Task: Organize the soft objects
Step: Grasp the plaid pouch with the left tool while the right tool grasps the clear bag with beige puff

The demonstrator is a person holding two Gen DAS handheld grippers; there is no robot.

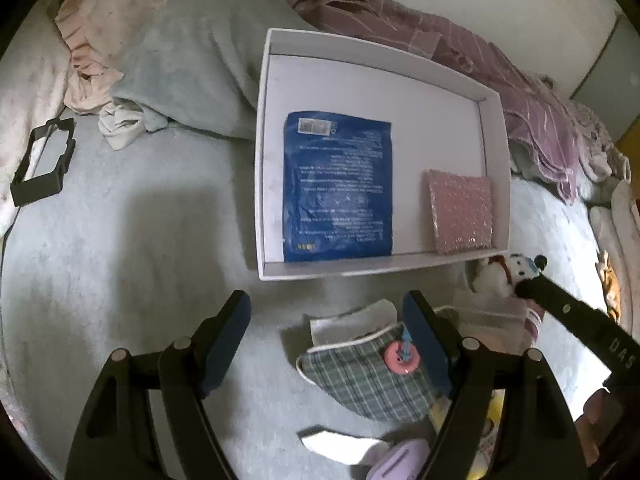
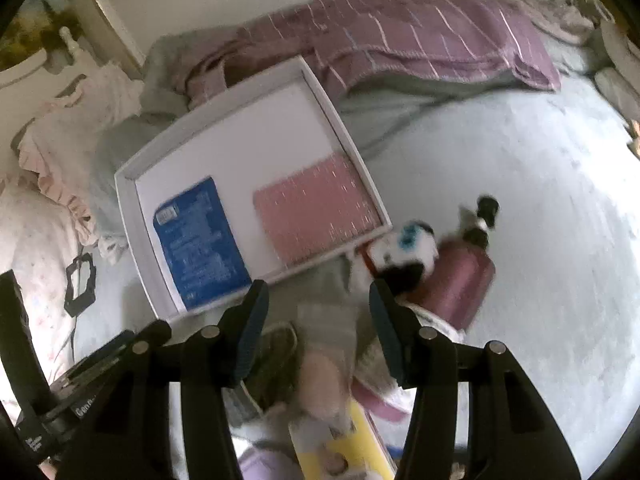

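Observation:
A white shallow box [image 1: 262,184] lies on the grey bed and holds a blue flat pack [image 1: 338,192] and a pink bubble-wrap pad [image 1: 462,210]; the box [image 2: 132,216], pack [image 2: 200,244] and pad [image 2: 316,216] also show in the right wrist view. My left gripper [image 1: 328,340] is open above a plaid pouch [image 1: 364,376] with a pink button. My right gripper [image 2: 318,320] is open over a blurred pile of soft items, next to a white plush toy [image 2: 400,252] and a pink bottle [image 2: 460,280]. Its finger [image 1: 560,308] reaches the plush [image 1: 500,276] in the left view.
A grey blanket [image 1: 192,64], a purple striped blanket [image 2: 420,36] and pink ruffled bedding [image 1: 88,44] lie behind the box. A black frame [image 1: 42,160] lies at the left. A yellow packet [image 2: 348,448] and a lilac item [image 1: 400,460] lie near the grippers.

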